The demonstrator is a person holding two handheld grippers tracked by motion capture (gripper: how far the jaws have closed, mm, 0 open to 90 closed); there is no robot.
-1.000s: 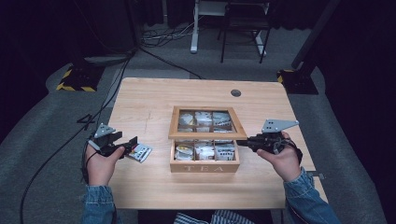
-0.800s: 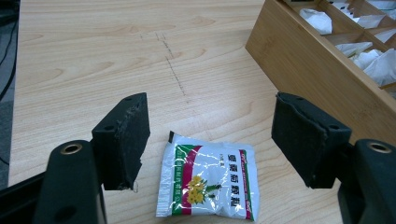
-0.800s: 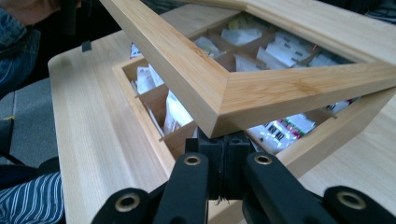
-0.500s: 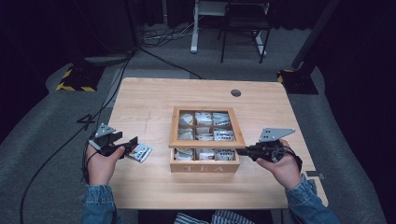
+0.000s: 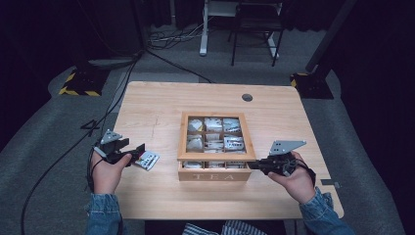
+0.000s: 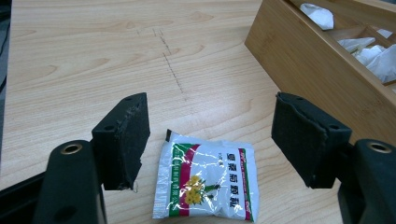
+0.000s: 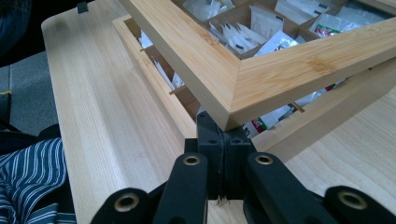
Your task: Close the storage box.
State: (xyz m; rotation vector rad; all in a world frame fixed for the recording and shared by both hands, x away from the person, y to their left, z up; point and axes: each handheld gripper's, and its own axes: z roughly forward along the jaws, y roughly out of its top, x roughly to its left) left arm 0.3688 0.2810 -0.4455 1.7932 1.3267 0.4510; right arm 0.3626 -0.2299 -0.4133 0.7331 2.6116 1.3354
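Lid point(image 7: 261, 70) of the tea box point(image 5: 215, 174) is resting, half-raised, on the tip of our right gripper point(image 7: 219, 135); its fingers are clenched together on nothing, wedged as a prop under the lid's front corner so that the windowed frame tilts clear of the base. We are holding it that way, it seems, to keep the compartments reachable: in the right gripper view the gap between lid and base is showing the dividers and the sachets standing inside.

On the high view the box is sitting at the middle of the table point(image 5: 161, 103), its "TEA" front facing us, with the right gripper point(image 5: 258, 165) touching its front right corner.

We are keeping our left gripper point(image 5: 139, 152) near the table's left edge, well apart from the box. Its fingers point(image 6: 126, 135) are released and standing wide, straddling a tea packet point(image 6: 205, 182) that is lying flat on the wood, without touching it. The packet point(image 5: 147, 159) is lying just beside the fingertips, likely the next thing to be picked up and dropped into the box while the lid is being held up, or one just taken out; we cannot tell which.
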